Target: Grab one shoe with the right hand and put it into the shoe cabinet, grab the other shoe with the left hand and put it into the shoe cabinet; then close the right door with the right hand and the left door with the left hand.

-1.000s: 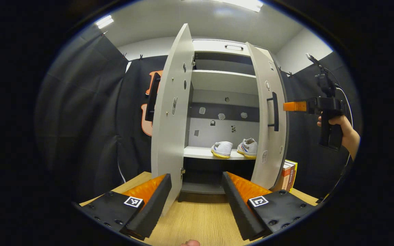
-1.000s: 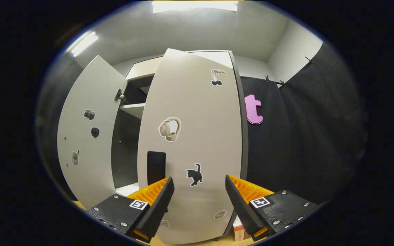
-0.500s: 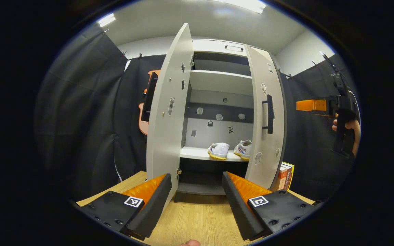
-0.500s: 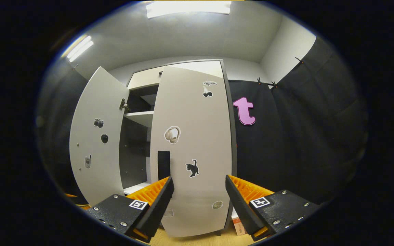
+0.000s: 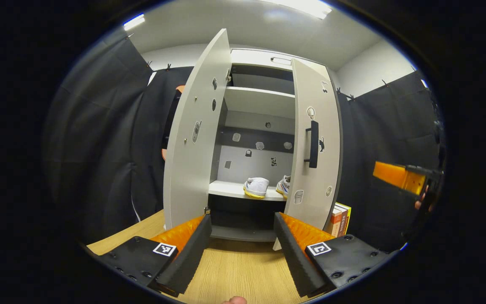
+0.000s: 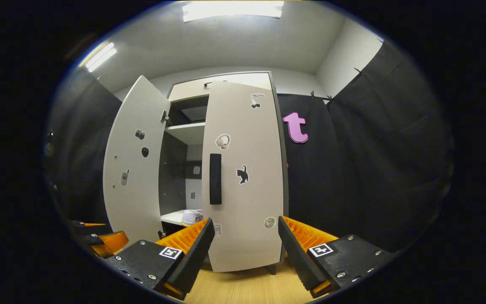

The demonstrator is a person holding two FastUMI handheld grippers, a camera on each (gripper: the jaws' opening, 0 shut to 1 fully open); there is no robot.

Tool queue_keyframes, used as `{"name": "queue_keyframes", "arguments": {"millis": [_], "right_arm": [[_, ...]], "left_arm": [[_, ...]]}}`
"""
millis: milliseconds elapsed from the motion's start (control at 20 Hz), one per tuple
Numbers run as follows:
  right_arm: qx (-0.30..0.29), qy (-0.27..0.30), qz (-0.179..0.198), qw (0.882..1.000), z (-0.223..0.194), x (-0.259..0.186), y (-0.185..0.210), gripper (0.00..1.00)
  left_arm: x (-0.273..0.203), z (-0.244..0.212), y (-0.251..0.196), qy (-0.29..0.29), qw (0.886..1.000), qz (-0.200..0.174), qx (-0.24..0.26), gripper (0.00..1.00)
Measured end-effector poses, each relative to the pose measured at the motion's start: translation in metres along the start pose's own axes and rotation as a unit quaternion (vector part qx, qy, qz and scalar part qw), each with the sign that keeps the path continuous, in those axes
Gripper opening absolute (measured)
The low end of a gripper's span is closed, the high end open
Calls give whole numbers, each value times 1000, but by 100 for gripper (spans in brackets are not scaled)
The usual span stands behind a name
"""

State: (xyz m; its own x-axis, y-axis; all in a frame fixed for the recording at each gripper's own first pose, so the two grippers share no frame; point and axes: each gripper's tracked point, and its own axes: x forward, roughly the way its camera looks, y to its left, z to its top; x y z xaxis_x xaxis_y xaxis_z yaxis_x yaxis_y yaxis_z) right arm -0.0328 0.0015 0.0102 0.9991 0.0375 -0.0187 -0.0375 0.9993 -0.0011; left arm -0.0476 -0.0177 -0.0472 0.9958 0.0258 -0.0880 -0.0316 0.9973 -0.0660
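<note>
since the right door [image 5: 312, 156] had swung most of the way shut over the last second, both shoes [image 5: 256, 187] sat mid-frame on the cabinet [image 5: 260, 101] shelf, both grippers [image 5: 238, 249] [image 6: 245, 249] stayed spread and empty, leaving the left door [image 5: 192, 135] still wide open.

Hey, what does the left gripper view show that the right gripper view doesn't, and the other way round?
Left gripper view: both shoes on the shelf, books beside the cabinet, and the right tool at the far right. Right gripper view: the left tool low at the left. Shared: the left door wide open, the right door partly closed, one of the shoes inside.
</note>
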Motion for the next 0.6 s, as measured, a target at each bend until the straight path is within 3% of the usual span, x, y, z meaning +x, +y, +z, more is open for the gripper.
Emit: {"name": "queue_keyframes", "arguments": {"millis": [250, 450, 600], "right_arm": [[24, 35, -4, 999, -36, -11, 1, 93], [24, 31, -9, 999, -34, -7, -8, 93], [22, 32, 0, 999, -36, -5, -2, 93]], "left_arm": [[3, 4, 2, 1, 1000, 6, -12, 97], [3, 28, 18, -21, 999, 24, -20, 97], [10, 70, 75, -46, 996, 79, -14, 96]]}}
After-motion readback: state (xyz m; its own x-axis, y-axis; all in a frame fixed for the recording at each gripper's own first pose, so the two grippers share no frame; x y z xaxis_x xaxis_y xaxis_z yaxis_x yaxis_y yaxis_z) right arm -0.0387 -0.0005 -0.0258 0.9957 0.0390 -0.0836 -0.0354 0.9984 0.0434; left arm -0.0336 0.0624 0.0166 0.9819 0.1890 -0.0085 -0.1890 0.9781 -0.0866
